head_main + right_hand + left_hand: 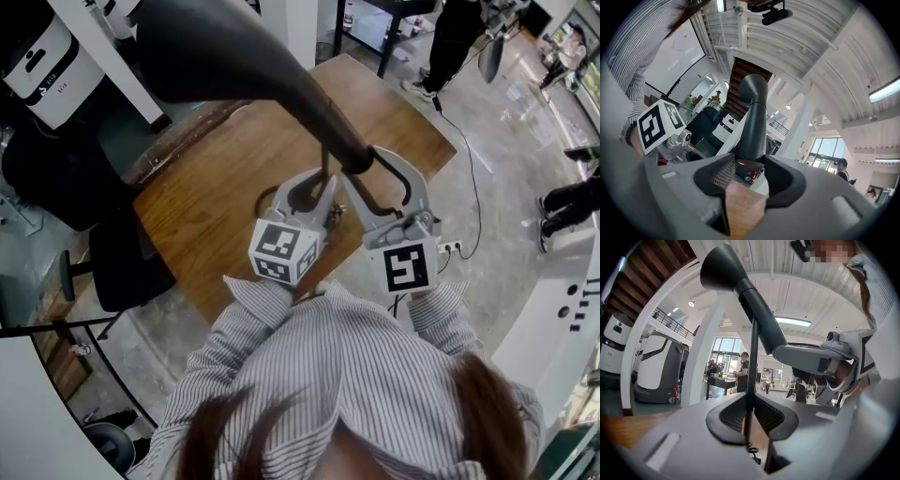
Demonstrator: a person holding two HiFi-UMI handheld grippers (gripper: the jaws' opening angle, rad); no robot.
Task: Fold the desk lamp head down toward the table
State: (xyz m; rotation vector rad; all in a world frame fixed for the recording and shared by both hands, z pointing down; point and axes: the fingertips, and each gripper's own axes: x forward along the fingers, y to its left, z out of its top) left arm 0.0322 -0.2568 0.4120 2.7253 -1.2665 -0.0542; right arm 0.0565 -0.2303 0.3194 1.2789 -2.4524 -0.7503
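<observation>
The lamp head (216, 47) stood raised high over the tabletop (225, 197), its thick neck (752, 122) running down to the joint. The left tongs (751, 411) were closed on the thin stem (752, 362), a sound anchor. The right tongs (750, 164) stood wide, astride the neck but not clamped on it. Doing the step well probably meant closing them firmly just above the joint. The neck could then be swung down in a slow arc about that joint, with the left tongs holding the stem against tipping or twisting.
</observation>
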